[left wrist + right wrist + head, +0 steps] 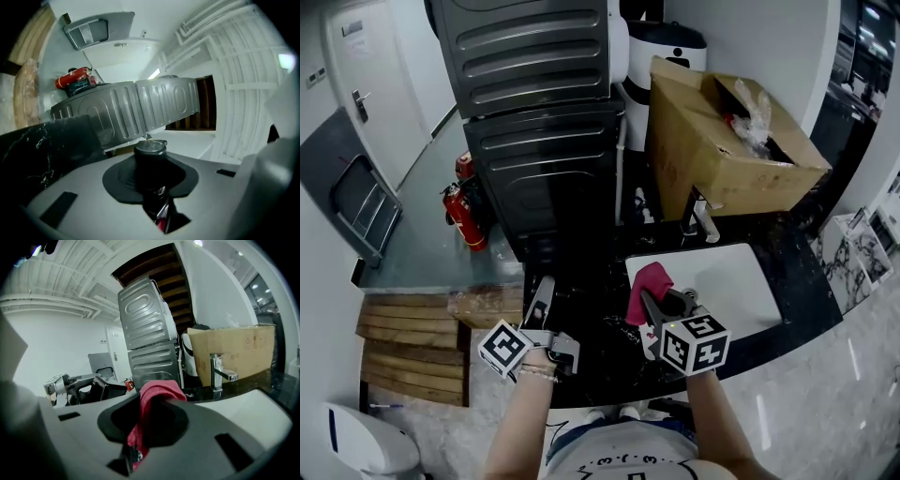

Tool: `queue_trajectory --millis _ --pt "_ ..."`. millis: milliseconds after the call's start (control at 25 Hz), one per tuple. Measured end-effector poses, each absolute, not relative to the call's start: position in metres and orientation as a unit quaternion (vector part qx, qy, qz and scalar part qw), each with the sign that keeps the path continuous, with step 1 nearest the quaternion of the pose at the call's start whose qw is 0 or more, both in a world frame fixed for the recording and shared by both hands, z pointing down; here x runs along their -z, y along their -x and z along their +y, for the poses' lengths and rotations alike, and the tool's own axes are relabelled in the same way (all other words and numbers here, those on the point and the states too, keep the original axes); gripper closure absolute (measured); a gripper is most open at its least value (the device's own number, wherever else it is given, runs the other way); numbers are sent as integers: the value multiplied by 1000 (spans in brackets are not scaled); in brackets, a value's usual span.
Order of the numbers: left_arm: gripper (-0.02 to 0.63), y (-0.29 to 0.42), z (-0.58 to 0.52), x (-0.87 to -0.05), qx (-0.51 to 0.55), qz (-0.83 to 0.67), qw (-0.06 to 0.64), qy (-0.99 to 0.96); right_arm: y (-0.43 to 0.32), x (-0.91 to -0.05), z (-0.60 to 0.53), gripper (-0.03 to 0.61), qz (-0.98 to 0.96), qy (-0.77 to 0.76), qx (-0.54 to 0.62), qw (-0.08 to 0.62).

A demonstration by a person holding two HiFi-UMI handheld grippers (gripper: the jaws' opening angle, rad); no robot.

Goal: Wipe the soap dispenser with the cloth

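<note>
Left gripper view: left gripper [544,292] jaws clench soap dispenser [151,159]; right gripper [650,300] jaws grasp cloth [154,392].

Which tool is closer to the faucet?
Right. The right tool, holding the red cloth, is over the sink's near-left corner, just in front of the faucet. The left tool, holding the soap dispenser, is farther left over the black counter.

Left tool [544,292] and right tool [654,302] — each gripping, 2 forearms extended.

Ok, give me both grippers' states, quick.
Left gripper: closed on the soap dispenser.
Right gripper: closed on the cloth.
</note>
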State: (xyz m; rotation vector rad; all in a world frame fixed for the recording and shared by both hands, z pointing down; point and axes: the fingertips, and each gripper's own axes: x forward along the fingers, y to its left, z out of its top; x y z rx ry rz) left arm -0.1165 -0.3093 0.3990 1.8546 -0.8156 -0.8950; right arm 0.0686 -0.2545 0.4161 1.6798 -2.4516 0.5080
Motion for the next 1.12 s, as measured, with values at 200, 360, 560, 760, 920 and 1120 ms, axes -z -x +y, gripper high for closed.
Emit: queue_trajectory --millis 200,360,560,760,920,1120 --pt "520 115 -308 -387 358 -346 405 -766 -51 -408 -258 528 -829 -534 -154 65" --pt "520 115 -310 -378 382 -338 412 -755 -29 -387 -270 528 -853 -503 -125 54" --pt "520 120 -310 -377 408 -341 428 -731 -4 -376 -262 529 -871 -480 -96 48" --pt "520 125 -309 -368 425 -330 428 -726 17 -401 -232 529 -887 -444 -87 92" --pt "520 123 -306 -366 419 -327 426 -732 22 -415 -223 529 -888 -437 -93 108" --pt "520 129 -299 -365 441 -304 444 -719 18 -396 -219 529 -896 -426 -97 74"
